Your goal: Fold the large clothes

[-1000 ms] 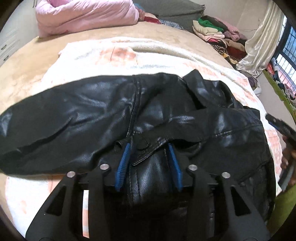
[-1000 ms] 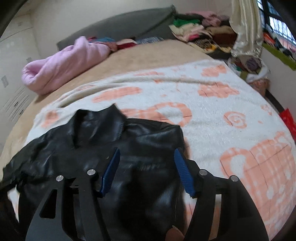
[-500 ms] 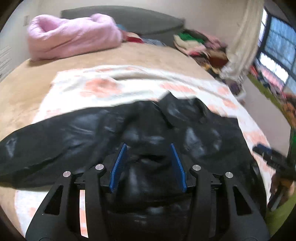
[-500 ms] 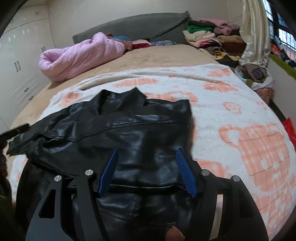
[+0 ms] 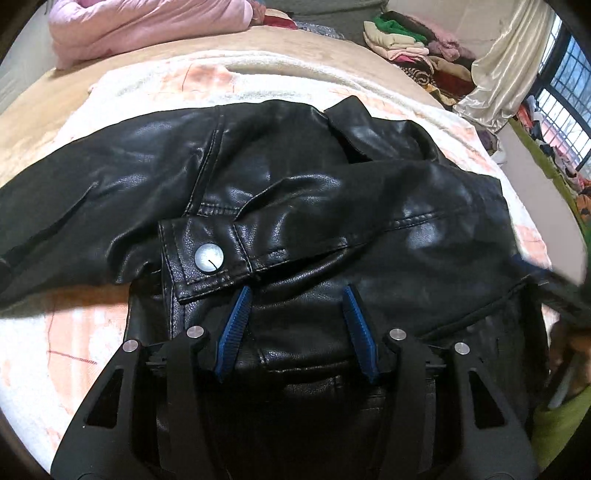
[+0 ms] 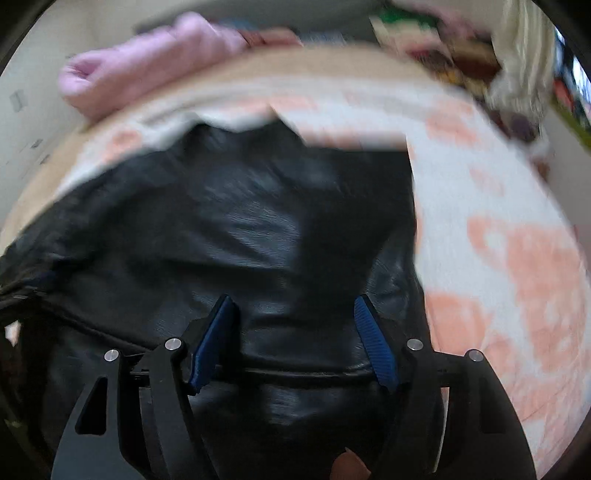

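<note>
The left gripper has its jaws wide apart, with nothing pinched between them. Its blue pads hang right over the black jacket. The right gripper also has its jaws wide apart and holds nothing. It sits over the jacket too.

The left wrist view is sharp. It shows a sleeve folded across the front of the jacket, ending in a cuff with a round silver button, just past the left pad. It shows the collar at the far side and the other sleeve stretched out to the left. The right wrist view is blurry. You cannot see the button or cuff there, only a dark shiny shape.

The jacket is shiny, wrinkly black leather. It lies on a white blanket with pink patches spread on the bed. Far back are a pink quilt and a pile of clothes.
</note>
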`<state>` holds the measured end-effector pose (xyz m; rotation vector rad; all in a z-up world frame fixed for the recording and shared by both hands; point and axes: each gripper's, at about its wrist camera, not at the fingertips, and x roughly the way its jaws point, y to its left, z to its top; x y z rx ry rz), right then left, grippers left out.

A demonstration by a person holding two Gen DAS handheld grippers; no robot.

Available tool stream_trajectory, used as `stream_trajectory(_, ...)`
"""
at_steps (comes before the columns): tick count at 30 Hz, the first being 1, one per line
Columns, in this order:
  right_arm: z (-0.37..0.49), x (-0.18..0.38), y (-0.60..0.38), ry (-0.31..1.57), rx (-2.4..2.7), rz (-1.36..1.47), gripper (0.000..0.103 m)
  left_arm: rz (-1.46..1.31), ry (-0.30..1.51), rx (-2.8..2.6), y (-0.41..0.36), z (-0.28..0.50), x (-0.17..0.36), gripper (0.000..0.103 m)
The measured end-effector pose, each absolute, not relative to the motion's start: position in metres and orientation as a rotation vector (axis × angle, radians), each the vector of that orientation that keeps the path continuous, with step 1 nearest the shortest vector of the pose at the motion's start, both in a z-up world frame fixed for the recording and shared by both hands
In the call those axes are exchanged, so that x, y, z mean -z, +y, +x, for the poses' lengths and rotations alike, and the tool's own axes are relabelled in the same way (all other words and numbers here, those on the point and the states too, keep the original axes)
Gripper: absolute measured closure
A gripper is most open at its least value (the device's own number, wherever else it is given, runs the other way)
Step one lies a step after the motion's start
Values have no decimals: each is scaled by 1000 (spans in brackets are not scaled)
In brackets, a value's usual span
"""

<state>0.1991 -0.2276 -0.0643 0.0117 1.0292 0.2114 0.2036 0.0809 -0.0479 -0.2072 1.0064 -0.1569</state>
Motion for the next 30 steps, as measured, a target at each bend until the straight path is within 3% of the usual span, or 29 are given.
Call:
stream_trajectory(6, 198, 76, -222, 1007, -182, 9, 34, -185, 1007, 165, 80, 203, 44, 59)
stream_trajectory(12, 185, 54, -217, 972, -197, 40, 18, -134, 986, 167, 70, 204, 37, 53)
stream_trajectory(14, 177, 48, -215, 955, -217, 69, 12, -135, 973, 167, 69, 202, 31, 49)
stream_trajectory(17, 166, 41, -212, 926, -238, 64, 6, -139, 949, 157, 70, 197, 23, 30)
stream_trajectory(20, 155, 34, -209, 904, -242, 43, 4, -147, 937, 149, 72, 191, 19, 23)
stream_trajectory(22, 150, 29, -208, 891, -246, 51, 4, -156, 935, 144, 75, 188, 17, 11)
stream_trajectory(30, 140, 9, -191, 847, -275, 50, 4, -210, 897, 90, 97, 176, 2, 9)
